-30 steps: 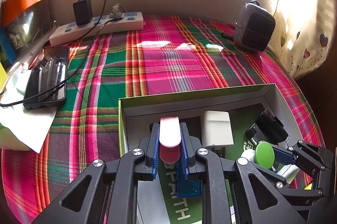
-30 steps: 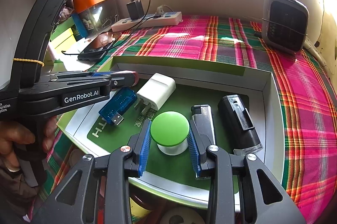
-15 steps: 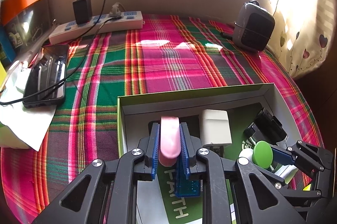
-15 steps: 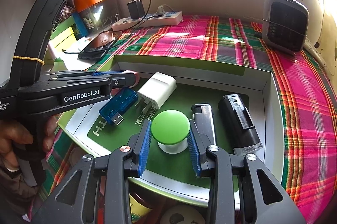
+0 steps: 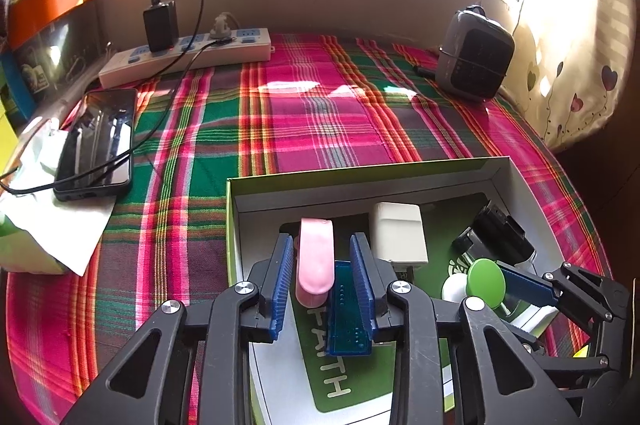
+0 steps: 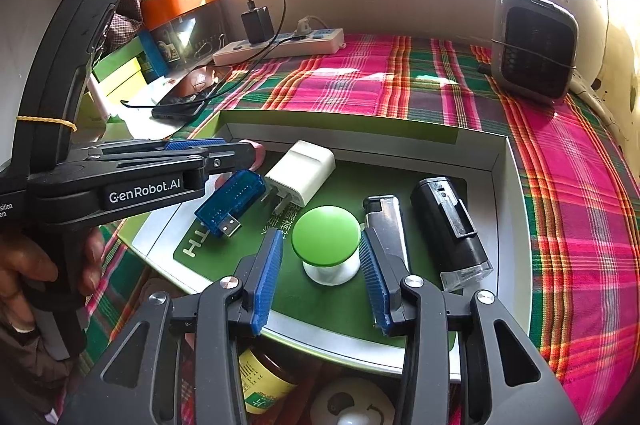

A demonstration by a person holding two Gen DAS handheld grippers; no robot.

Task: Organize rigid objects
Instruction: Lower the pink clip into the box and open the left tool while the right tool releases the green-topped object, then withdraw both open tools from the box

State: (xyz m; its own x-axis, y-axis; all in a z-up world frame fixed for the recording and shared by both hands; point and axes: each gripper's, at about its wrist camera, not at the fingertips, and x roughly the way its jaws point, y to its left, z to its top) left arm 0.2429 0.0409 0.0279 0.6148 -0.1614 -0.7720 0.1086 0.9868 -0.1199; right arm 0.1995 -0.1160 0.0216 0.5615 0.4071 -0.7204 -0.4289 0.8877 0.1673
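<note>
Plaid cloth covers the bench under a green-rimmed box (image 5: 230, 209). Inside it, the left claw (image 5: 320, 257) stands parted around a loose pink case (image 5: 316, 261); the right claw (image 6: 320, 257) gapes astride a green-topped knob (image 6: 326, 235).

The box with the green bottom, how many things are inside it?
6 in the box: pink piece far left, blue USB stick, white charger, green-topped knob, lighter, black device far right. More may be hidden.

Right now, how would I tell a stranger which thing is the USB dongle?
Look in the shallow green-edged box on the plaid cloth. Beside the white charger lies the USB dongle: it alone is see-through blue, with a bare metal plug.
</note>
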